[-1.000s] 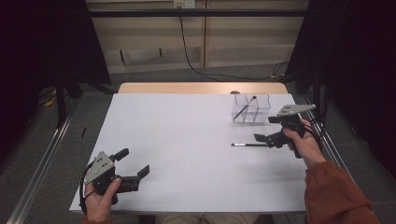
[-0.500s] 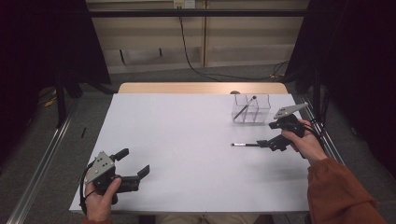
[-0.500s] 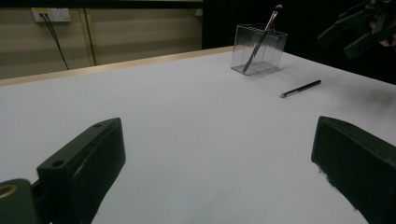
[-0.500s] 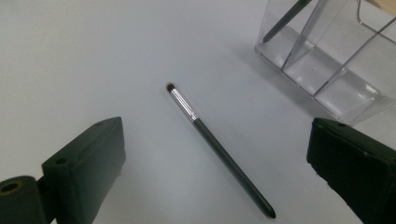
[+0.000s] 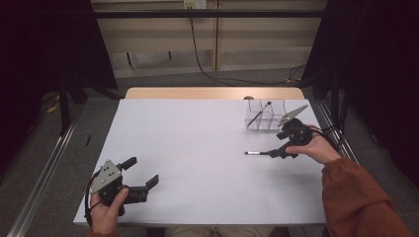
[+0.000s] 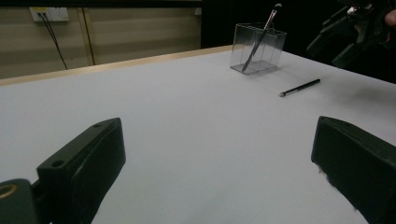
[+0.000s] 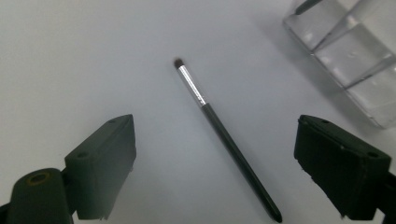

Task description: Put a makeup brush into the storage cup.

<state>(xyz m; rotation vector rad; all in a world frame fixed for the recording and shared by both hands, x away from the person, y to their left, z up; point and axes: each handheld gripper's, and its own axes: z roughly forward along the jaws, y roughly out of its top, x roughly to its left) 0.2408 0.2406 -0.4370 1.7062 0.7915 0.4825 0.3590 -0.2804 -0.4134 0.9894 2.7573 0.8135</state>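
Step in hand: approach to pick. R gripper (image 5: 276, 152) hovers low over the loose makeup brush (image 7: 224, 135), which lies flat on the white table (image 5: 197, 163), just in front of the clear organiser box (image 5: 265, 114) near the far R corner. In the right gripper view the brush sits between the two jaws, handle running toward the camera, bristle end (image 7: 178, 62) pointing away; neither pad touches it. Jaws wide apart, nothing held; they have just been closing a little, brush between them but w/o contact.

A second brush (image 6: 259, 36) stands leaning inside the box, so my read is: the loose one goes in beside it.

L gripper (image 5: 141, 180) rests near the front L edge of the table, well apart from the work. Jaws open, empty. No role in this step, as far as I can judge.

Next move calls for:
- drop the R gripper the rest of the way so the pads bracket the handle, approx. mid-length;
- the brush lies diagonal to the jaw line, so a small wrist turn may help to square the pinch;
- close firmly; the handle is thin and round and prob. rolls or skids on the smooth top if caught off-centre.
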